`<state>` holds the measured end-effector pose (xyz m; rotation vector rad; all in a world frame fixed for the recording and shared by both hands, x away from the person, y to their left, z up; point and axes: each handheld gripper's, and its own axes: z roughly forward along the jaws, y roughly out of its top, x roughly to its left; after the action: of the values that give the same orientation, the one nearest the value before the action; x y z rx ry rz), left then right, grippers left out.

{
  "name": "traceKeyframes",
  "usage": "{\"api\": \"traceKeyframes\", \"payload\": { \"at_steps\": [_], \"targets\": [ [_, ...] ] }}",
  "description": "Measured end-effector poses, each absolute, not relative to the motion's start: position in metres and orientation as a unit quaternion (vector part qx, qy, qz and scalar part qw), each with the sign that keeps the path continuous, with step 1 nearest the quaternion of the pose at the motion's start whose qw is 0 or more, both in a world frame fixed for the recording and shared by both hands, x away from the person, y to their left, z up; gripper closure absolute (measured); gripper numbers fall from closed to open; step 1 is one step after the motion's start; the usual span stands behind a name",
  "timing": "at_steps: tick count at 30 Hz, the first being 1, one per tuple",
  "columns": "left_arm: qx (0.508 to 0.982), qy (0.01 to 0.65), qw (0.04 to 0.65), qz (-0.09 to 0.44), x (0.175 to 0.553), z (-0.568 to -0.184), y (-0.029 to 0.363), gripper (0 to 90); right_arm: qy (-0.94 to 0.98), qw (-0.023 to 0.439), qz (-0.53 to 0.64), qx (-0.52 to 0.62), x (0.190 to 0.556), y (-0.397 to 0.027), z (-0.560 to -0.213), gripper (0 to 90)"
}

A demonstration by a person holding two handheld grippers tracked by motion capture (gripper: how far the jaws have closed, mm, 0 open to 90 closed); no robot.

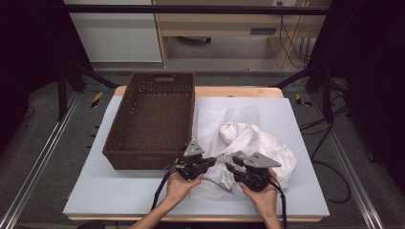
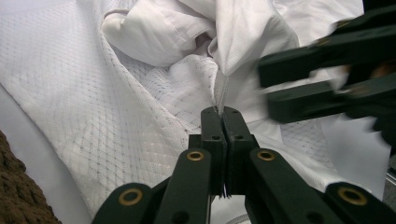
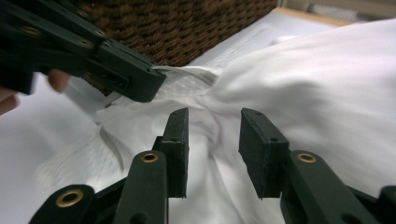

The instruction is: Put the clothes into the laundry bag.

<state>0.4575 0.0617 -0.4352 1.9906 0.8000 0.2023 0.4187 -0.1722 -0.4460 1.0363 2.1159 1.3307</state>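
Note:
A white mesh bag [image 1: 210, 125] lies flat on the table with a crumpled white garment [image 1: 260, 143] heaped on its right part. My left gripper [image 1: 213, 161] points right, and its jaws are shut on a thin edge of the mesh bag [image 2: 93, 107], pinched at the tips [image 2: 222, 112]. My right gripper [image 1: 228, 163] faces it from the right, tip close to tip. In the right gripper view its jaws [image 3: 212, 114] stand apart over the white garment [image 3: 317, 74], with the pads off the cloth. The left gripper [image 3: 156, 84] holds the mesh edge just beyond them.
An empty brown wicker basket [image 1: 153, 119] stands on the left half of the pale mat [image 1: 119, 191], just left of the bag and close behind the left gripper. The mat's front strip lies bare. Black frame posts and cables flank the table.

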Motion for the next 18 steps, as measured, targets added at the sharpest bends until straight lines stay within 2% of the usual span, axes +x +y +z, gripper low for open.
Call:
{"api": "traceKeyframes", "payload": {
  "at_steps": [5,8,11,13,15,16,18],
  "targets": [
    [0.815,0.326,0.472,0.083,0.457,-0.436,0.060,88.8,0.740,0.276,0.456,0.410,0.402,-0.218,-0.429,55.1],
    [0.817,0.325,0.470,0.083,0.457,-0.437,0.059,88.8,0.729,0.261,0.465,0.430,0.406,-0.229,-0.434,53.2],
    [0.817,0.324,0.469,0.083,0.457,-0.437,0.058,88.8,0.750,0.257,0.446,0.415,0.415,-0.212,-0.442,53.3],
    [0.817,0.325,0.469,0.084,0.457,-0.437,0.059,88.8,0.754,0.264,0.441,0.409,0.423,-0.204,-0.445,62.1],
    [0.816,0.326,0.470,0.083,0.458,-0.436,0.059,88.8,0.756,0.263,0.433,0.415,0.432,-0.200,-0.445,81.9],
    [0.816,0.327,0.470,0.083,0.458,-0.436,0.060,88.8,0.753,0.264,0.440,0.413,0.432,-0.201,-0.443,88.2],
    [0.814,0.329,0.472,0.081,0.459,-0.435,0.060,88.8,0.752,0.275,0.445,0.401,0.424,-0.200,-0.435,90.0]
  ]
}}
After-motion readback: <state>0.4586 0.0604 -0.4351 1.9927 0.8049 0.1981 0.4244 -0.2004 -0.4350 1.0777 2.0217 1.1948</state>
